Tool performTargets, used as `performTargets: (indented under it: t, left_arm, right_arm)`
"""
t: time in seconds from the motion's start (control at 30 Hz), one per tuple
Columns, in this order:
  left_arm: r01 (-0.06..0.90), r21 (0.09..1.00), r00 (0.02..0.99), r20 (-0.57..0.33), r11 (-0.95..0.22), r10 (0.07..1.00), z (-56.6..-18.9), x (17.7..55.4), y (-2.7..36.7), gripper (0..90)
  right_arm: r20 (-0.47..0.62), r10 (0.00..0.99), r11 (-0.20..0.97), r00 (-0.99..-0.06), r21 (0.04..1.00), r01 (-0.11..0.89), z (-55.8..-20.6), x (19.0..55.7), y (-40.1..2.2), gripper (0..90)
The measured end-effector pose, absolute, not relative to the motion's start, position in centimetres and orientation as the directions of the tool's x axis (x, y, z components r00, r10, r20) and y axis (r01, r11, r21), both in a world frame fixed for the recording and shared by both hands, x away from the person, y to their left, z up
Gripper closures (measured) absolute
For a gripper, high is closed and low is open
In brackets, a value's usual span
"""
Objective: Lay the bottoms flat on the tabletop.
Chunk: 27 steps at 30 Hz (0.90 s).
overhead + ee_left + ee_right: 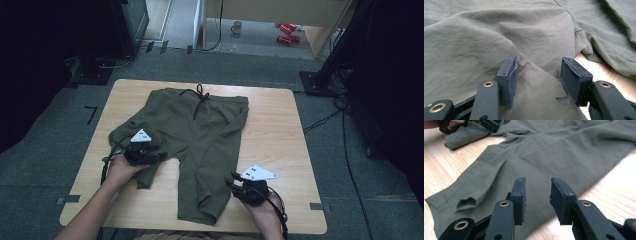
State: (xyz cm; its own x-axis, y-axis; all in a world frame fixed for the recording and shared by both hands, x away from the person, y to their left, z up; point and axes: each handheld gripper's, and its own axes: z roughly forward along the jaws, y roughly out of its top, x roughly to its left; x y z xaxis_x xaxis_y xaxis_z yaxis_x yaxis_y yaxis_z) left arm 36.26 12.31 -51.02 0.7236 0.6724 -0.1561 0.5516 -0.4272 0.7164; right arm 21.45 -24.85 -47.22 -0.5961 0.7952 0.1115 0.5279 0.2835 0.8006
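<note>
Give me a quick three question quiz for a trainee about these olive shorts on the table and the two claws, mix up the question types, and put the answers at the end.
1. True or false: the shorts lie on a wooden table.
2. The left claw has which of these between its pads? A) bare wood B) a fold of the shorts' fabric C) the drawstring
3. Fill in: the right claw hangs open over the shorts' ____ leg, as the high view shows it.

Key: 1 true. 2 B; the fabric bunches up between the pads, though whether they press on it is unclear. 3 right; nothing sits between its pads.
</note>
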Motion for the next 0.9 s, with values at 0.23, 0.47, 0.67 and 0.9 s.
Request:
performTargets:
  t: [0.23, 0.47, 0.67, 0.9]
  left_arm:
    - [0.548, 0.718, 0.725, -0.152, -0.429, 0.672, -51.0, 36.3, 12.3, 47.6]
    - [0.544, 0.718, 0.728, -0.146, -0.434, 0.670, -51.0, 36.2, 12.2, 47.5]
    - [0.542, 0.718, 0.730, -0.143, -0.437, 0.669, -51.0, 36.2, 12.2, 47.4]
    - [0.536, 0.723, 0.731, -0.139, -0.436, 0.668, -51.1, 36.3, 12.2, 47.2]
  right_arm:
    - [0.105, 0.794, 0.286, -0.599, 0.805, 0.520, -47.9, 22.6, -23.2, 64.9]
    - [0.118, 0.790, 0.276, -0.602, 0.808, 0.520, -48.8, 24.5, -21.4, 63.5]
    - [0.133, 0.790, 0.263, -0.599, 0.809, 0.526, -49.7, 26.5, -20.0, 61.5]
    - [0.105, 0.803, 0.276, -0.587, 0.807, 0.523, -50.4, 28.6, -18.9, 57.3]
